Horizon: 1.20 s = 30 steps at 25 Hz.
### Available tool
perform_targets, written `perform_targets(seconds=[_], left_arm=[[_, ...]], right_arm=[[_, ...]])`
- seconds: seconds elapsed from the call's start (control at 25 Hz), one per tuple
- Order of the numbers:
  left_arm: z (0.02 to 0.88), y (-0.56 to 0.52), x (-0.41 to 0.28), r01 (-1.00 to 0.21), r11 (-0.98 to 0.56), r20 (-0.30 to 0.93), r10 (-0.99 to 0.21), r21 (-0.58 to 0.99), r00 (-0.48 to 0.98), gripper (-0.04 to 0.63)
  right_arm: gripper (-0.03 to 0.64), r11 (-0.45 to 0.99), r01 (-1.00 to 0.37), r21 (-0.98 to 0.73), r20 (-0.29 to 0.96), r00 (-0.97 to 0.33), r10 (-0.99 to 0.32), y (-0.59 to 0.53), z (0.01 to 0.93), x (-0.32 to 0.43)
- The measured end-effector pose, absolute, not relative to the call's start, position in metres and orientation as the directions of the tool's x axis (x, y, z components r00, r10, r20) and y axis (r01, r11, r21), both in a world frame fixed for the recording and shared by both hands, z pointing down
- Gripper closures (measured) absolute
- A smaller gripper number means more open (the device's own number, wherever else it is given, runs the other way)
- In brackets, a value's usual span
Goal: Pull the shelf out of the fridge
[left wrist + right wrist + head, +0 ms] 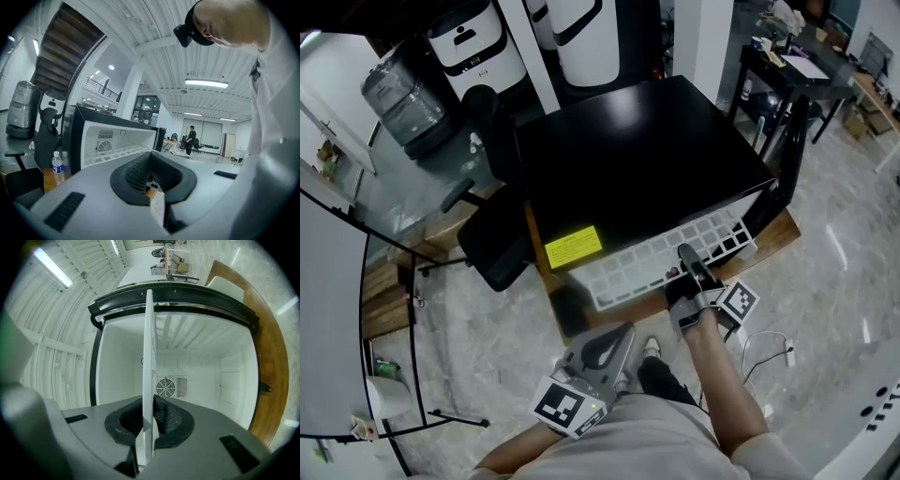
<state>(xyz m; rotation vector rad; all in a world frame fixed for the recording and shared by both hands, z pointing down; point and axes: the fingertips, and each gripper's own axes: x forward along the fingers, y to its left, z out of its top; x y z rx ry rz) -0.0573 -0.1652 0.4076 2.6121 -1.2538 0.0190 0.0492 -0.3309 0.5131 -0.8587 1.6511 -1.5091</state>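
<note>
Shelf (pixel 647 262) sits partway out of the fridge (pixel 637 159), pinched at its front edge by your right gripper (pixel 687 258) alone, while your left gripper (pixel 614 342) hangs back with jaws pressed together on nothing, so a skewed pull could wedge or tip it

Right tongs (pixel 685 253) clamped, reaching forward; left tongs (pixel 622 333) seemingly closed.

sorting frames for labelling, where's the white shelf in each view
Head view: the shelf juts from the fridge front, just below centre, with the right gripper on its front edge.
Left gripper view: the shelf is a pale lattice inside the open fridge, left of centre.
Right gripper view: the shelf shows edge-on as a vertical white strip through the centre.
Shared landmark: the fridge, by its black casing.
</note>
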Motion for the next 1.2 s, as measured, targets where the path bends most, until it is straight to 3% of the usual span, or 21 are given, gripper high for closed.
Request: perform_targets(seconds=[1.2], left_arm=[[0.401, -0.126, -0.037, -0.696, -0.688, 0.08, -0.697, 0.207, 0.713, 0.589]], right_arm=[[0.572, 0.081, 0.029, -0.996, -0.085, -0.491, -0.867, -0.238, 0.517, 0.091]])
